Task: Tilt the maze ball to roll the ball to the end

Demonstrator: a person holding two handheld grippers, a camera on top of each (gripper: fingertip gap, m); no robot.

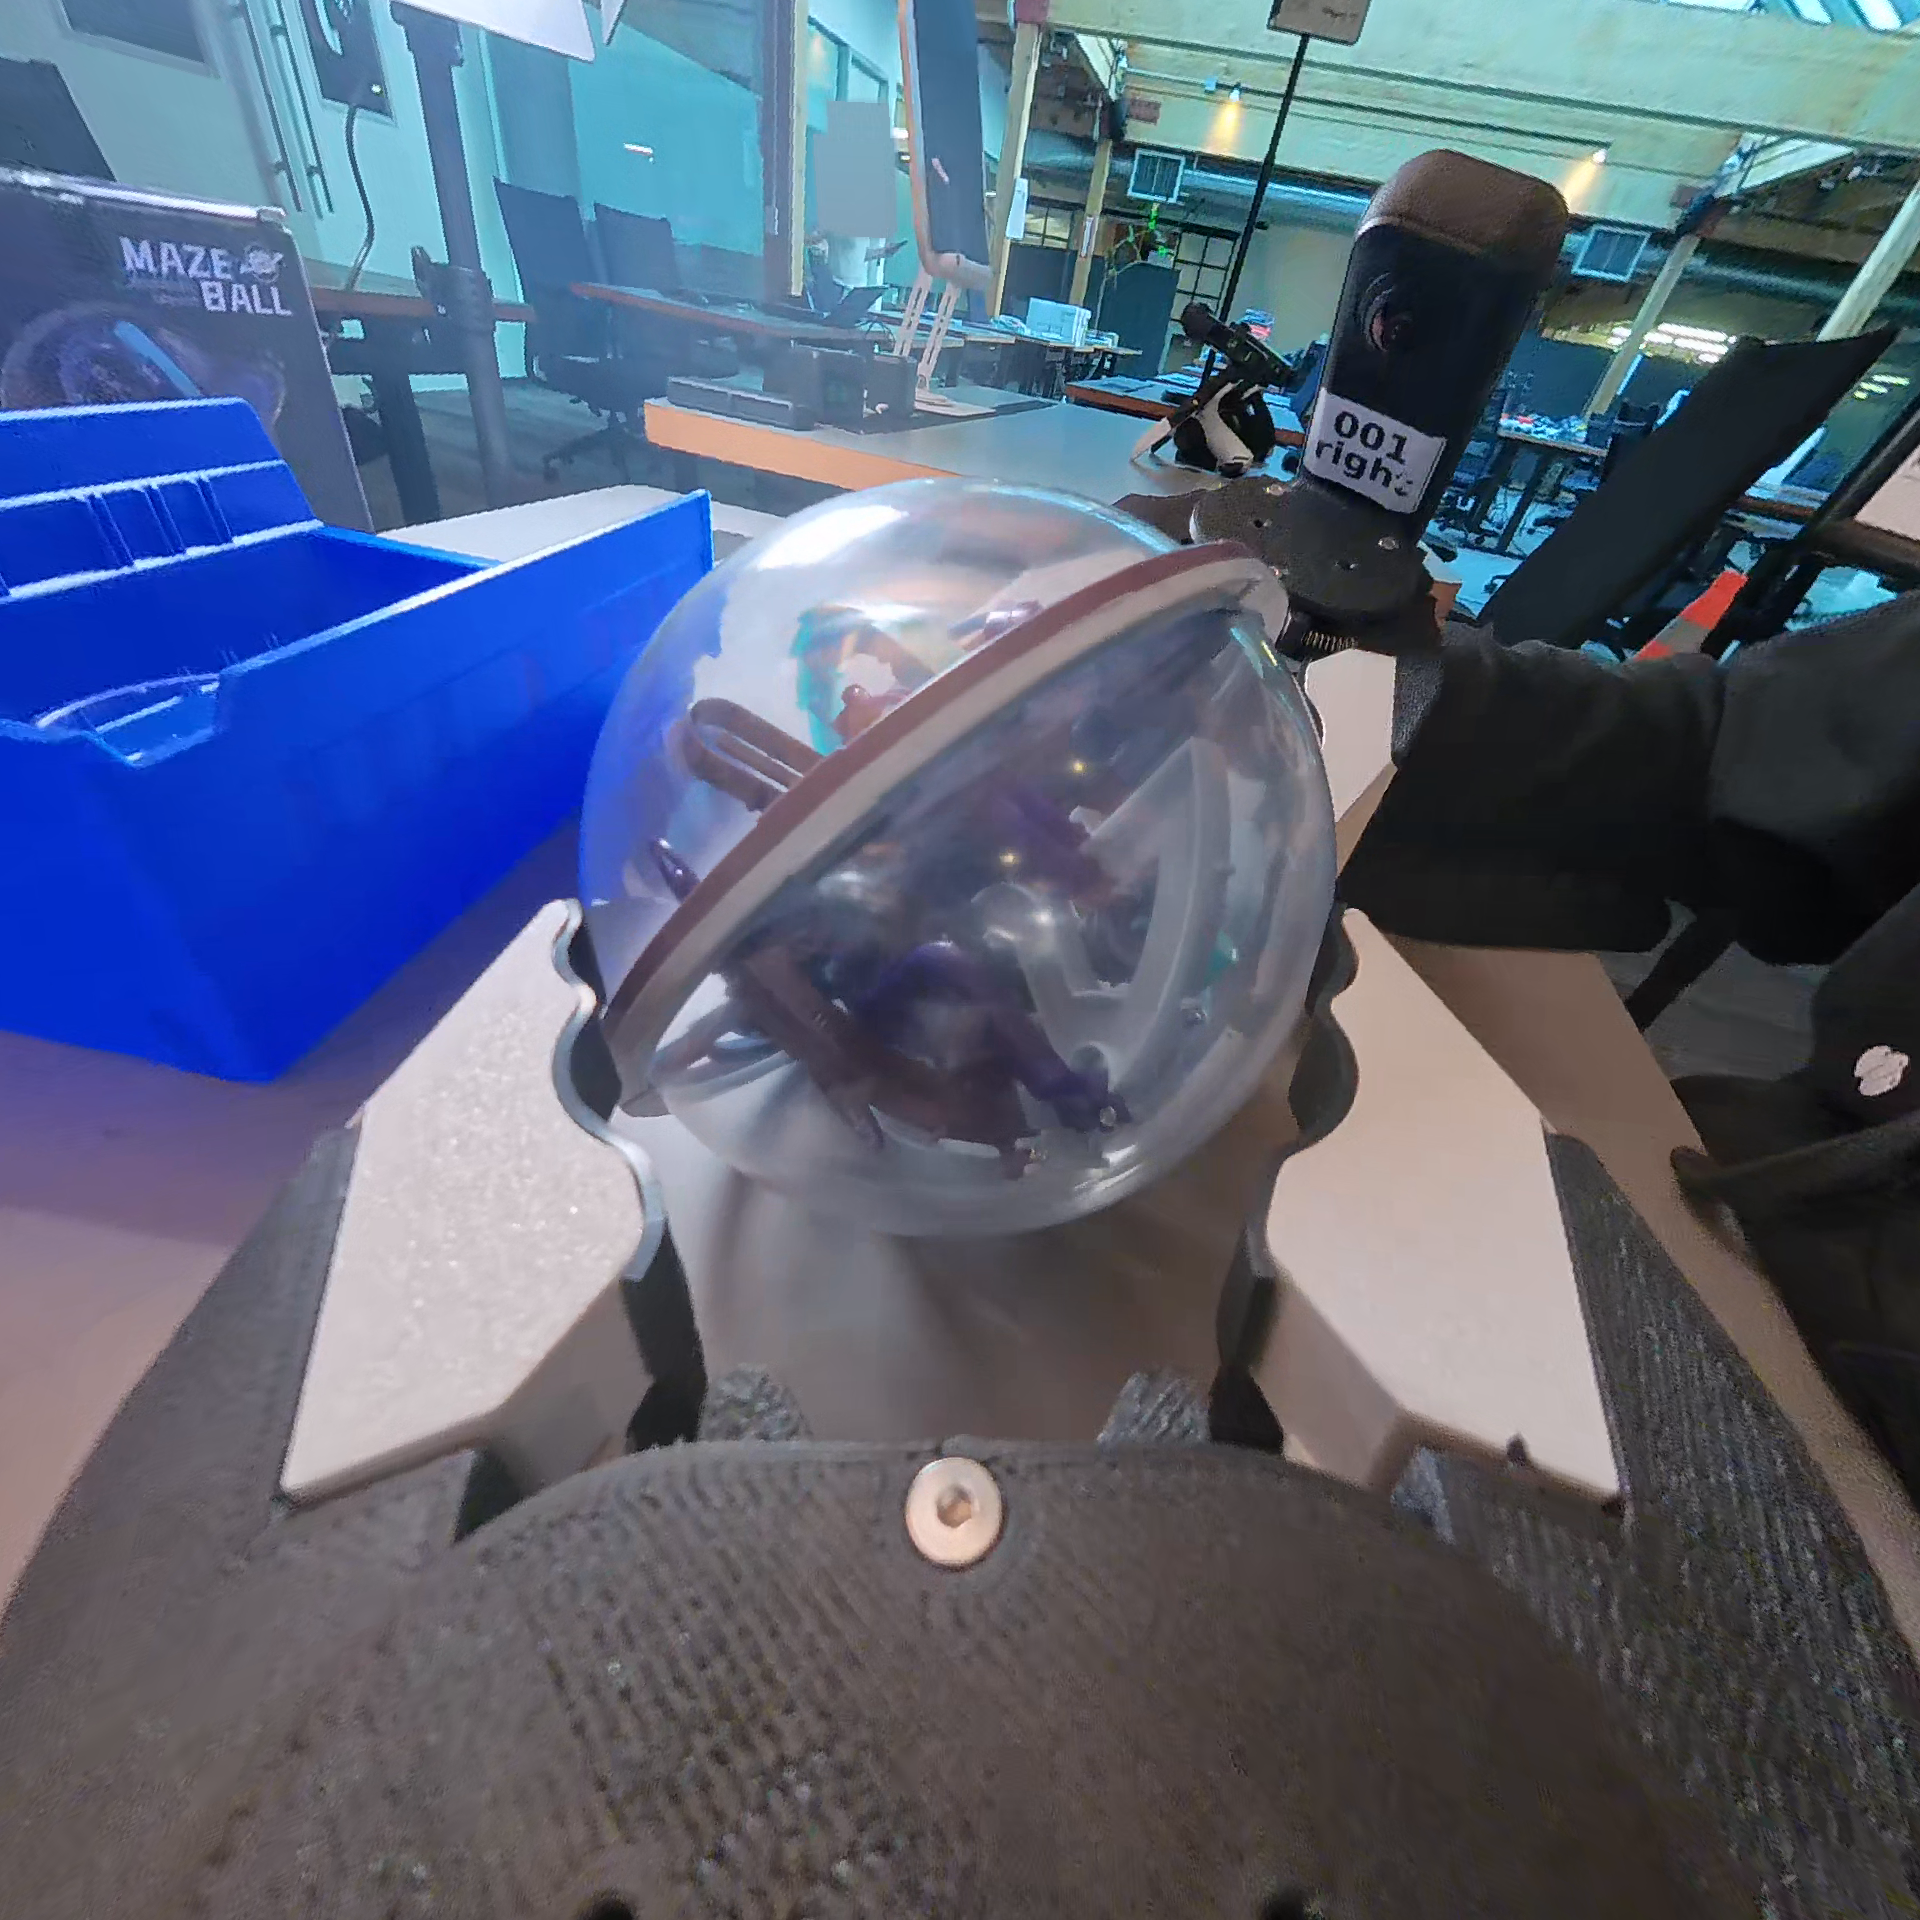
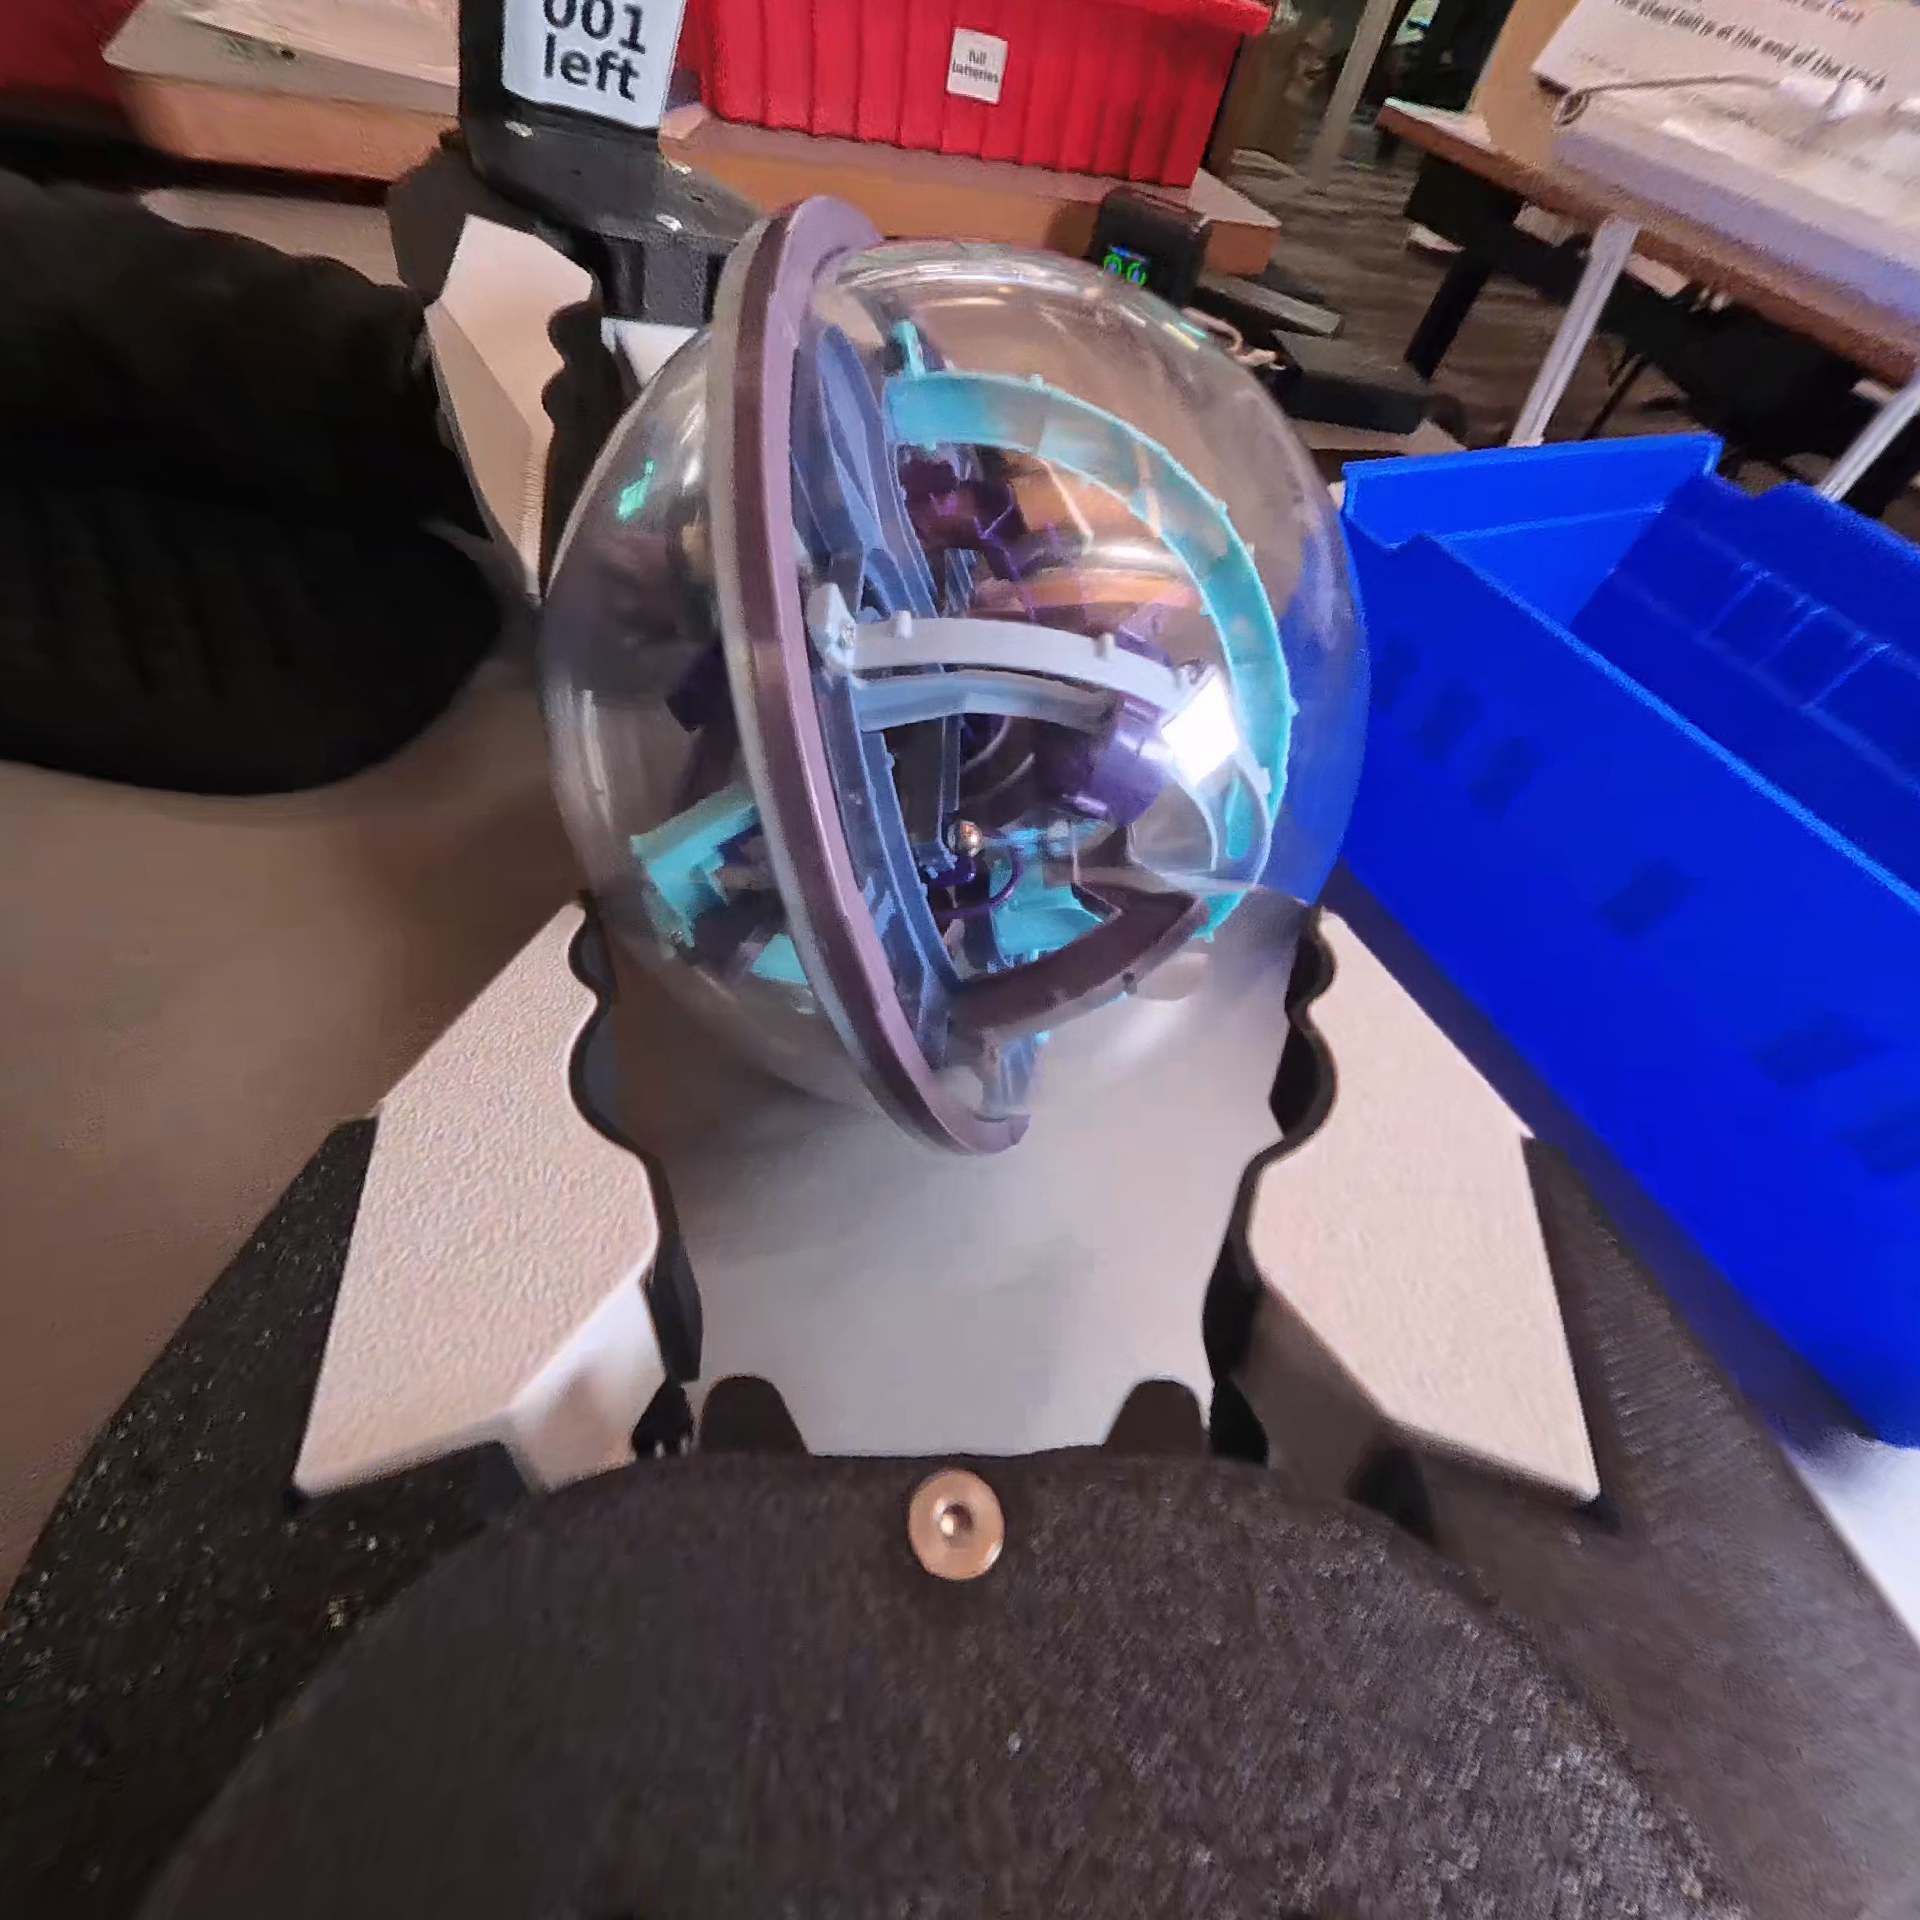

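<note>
The maze ball [image 1: 956, 852] is a clear sphere with a dark rim band and purple, teal and grey tracks inside. It is held above the table, with its rim tilted. My left gripper [image 1: 956, 997] is shut on it, with a finger [image 1: 488, 1143] on each side. My right gripper [image 2: 945, 956] grips the same maze ball [image 2: 935, 665] from the opposite side. A small steel ball [image 2: 966, 831] sits on a track near the sphere's centre. The right gripper's body [image 1: 1392, 416] shows behind the sphere, and the left gripper's body [image 2: 582, 135] likewise.
A blue plastic bin [image 1: 312, 810] stands on the table beside the sphere; it also shows in the right wrist view [image 2: 1662, 831]. The maze ball's box [image 1: 156, 312] stands behind it. A black-gloved hand [image 1: 1558, 779] holds the right gripper. A red bin [image 2: 966, 83] sits farther back.
</note>
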